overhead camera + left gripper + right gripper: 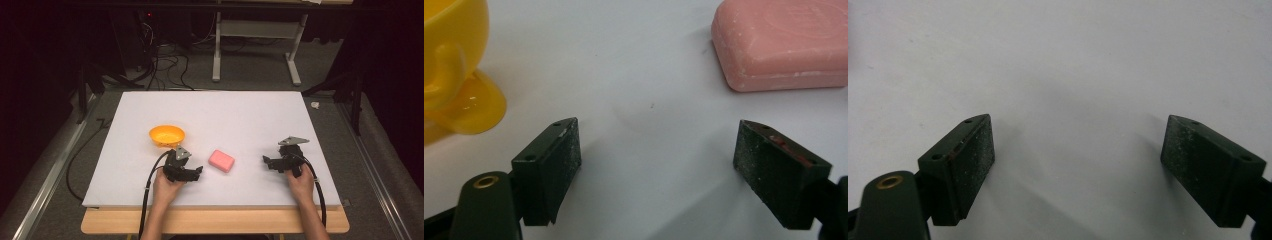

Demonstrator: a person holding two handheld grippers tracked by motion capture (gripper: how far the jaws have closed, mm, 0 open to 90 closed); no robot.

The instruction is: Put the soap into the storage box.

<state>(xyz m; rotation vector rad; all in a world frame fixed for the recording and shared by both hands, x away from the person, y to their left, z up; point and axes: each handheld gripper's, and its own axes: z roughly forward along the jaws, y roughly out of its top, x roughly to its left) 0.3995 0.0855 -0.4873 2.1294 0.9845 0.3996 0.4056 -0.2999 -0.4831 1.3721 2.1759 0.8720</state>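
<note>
The left gripper (196, 173) rests low over the white board (210, 107) with its 2 jaws spread wide and nothing between them. The pink soap bar (221, 160) lies just ahead of it and off to its right side, apart from both jaws; in the left gripper view the soap bar (784, 42) sits beyond the right-hand pad (769, 167), not in line with the gap. The yellow bowl (167, 135) stands ahead and to the left of the same gripper, and in the left gripper view its wall and foot (459, 75) come close to the left-hand jaw. The right gripper (272, 162) is also wide open and holds nothing, with bare board in front of it (1078, 165); the soap lies well off to its left.

The likeliest work here is picking up the soap, probably for the bowl. The main risk is the offset: if the left gripper drives straight forward, the right-hand jaw would strike the near corner of the bar and push it along the smooth board rather than straddle it. Swinging right to correct could leave only 1 edge pinched, and a rounded, slick bar may squirt out as the jaws close. A careless swing the other way could knock the light bowl and tip or slide it.
</note>
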